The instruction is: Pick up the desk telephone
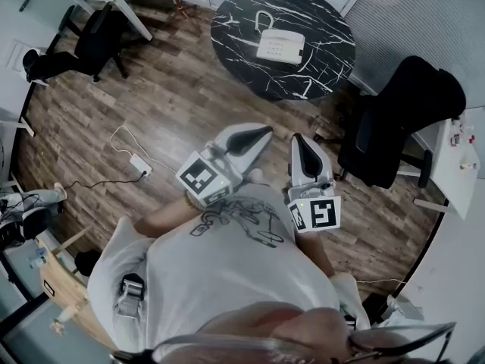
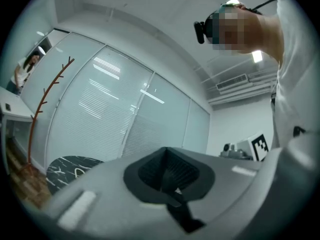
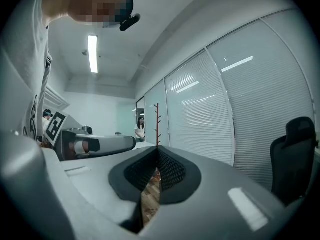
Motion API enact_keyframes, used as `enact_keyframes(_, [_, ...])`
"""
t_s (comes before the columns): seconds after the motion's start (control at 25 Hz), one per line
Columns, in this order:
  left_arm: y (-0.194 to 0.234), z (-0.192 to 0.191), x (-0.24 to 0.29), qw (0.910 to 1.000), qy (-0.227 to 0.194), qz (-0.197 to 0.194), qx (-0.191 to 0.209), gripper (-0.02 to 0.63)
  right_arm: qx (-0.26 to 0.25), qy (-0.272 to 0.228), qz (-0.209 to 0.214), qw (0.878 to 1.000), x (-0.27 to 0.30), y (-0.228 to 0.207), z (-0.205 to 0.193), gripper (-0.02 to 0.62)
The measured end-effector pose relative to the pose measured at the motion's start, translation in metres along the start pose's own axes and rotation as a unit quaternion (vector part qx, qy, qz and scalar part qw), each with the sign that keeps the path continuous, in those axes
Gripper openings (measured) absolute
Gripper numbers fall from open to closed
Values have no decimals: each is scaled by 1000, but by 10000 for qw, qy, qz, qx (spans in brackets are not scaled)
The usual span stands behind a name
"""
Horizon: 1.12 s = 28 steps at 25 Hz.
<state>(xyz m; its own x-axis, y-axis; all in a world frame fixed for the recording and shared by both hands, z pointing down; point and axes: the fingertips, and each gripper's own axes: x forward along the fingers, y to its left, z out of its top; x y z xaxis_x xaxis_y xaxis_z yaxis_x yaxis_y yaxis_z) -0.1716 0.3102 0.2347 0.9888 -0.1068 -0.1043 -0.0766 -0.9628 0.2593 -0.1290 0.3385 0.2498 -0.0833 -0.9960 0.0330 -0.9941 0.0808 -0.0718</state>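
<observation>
— Tongs: left tongs (image 1: 265,132) and right tongs (image 1: 299,139) are both clenched with nothing between the jaws. They're held about level in front of the person's chest.

— Where's the target?

— Across the brown wood-plank floor (image 1: 174,97) is a round black table with white marble veining (image 1: 322,59). A black office chair (image 1: 402,112) is near its right edge. The white plastic desk telephone (image 1: 280,46) sits around the middle of the table, well apart from both tongs.

— So the step is approach. How to do it well?

— My read: close the gap first and come in from the open floor side, away from the chair. Release the jaws before reaching the table edge, not over the phone.

— Grip?

— Probably one pair of tongs on each side of the body, across its shorter width. Lift level, because a tilt could dump the handset. I can't pick the handset out at this size.

— How does the phone look?

— Low, rectangular, rounded corners, smooth hard shell. It's likely slippery under the pads. The keys are too small to make out. A thin white cord (image 1: 264,17) loops on the table at the far end and might drag or snag on the lift.
</observation>
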Motion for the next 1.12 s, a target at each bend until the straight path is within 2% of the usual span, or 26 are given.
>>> enact_keyframes(0.72, [0,-25,42,9993,65,356,-59,2,72,161,231,9996,-5,-51,-19,6])
enact_keyframes(1.12, [67,-26,69,9988,-12,457,-201,9,-25,320,306,9990,60,-78,-27,6])
